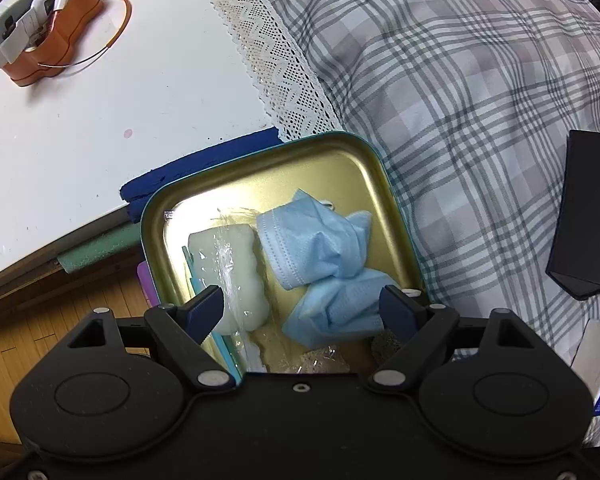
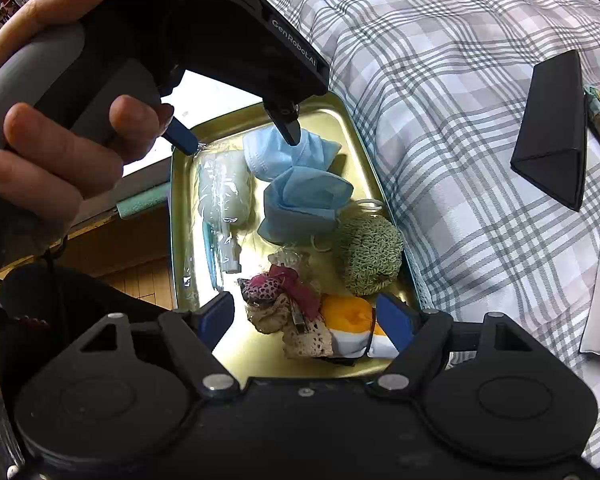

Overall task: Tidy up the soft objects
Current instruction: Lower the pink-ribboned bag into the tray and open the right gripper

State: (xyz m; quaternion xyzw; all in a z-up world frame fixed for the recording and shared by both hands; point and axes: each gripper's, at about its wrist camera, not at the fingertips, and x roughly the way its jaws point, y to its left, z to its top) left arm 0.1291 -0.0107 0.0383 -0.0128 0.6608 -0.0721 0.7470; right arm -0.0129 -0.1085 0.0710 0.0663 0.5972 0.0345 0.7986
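Both claws hang over the tin (image 1: 374,172) with nothing in them. The left claw (image 1: 302,312) points straight down, jaws spread, one pad over the wrapped white sponge (image 1: 236,264) and the other beside the near blue mask (image 1: 336,308), pressing on neither. The right claw (image 2: 306,316) is likewise released, its pads standing either side of the orange-and-white cloth (image 2: 350,322) without pinching it. From the right wrist view the tin looks well filled: the sponge along the left wall, two crumpled masks (image 2: 296,152) at the far end, a green knitted puff (image 2: 372,256) against the right wall, a pink-and-lace hair clip (image 2: 284,300) in the near middle. I'd judge the gathering mostly done; what may be left is tidying the pile or fetching strays I can't see. The black triangular case (image 2: 552,136) lies well apart on the plaid bedspread (image 1: 460,80), and whether it belongs to the job I cannot tell. The tin sits on the bed's left edge, right beside the white table (image 1: 120,100) with floor showing below, so a hard shove leftward could tip it. Open room lies to the right, across the bedspread.
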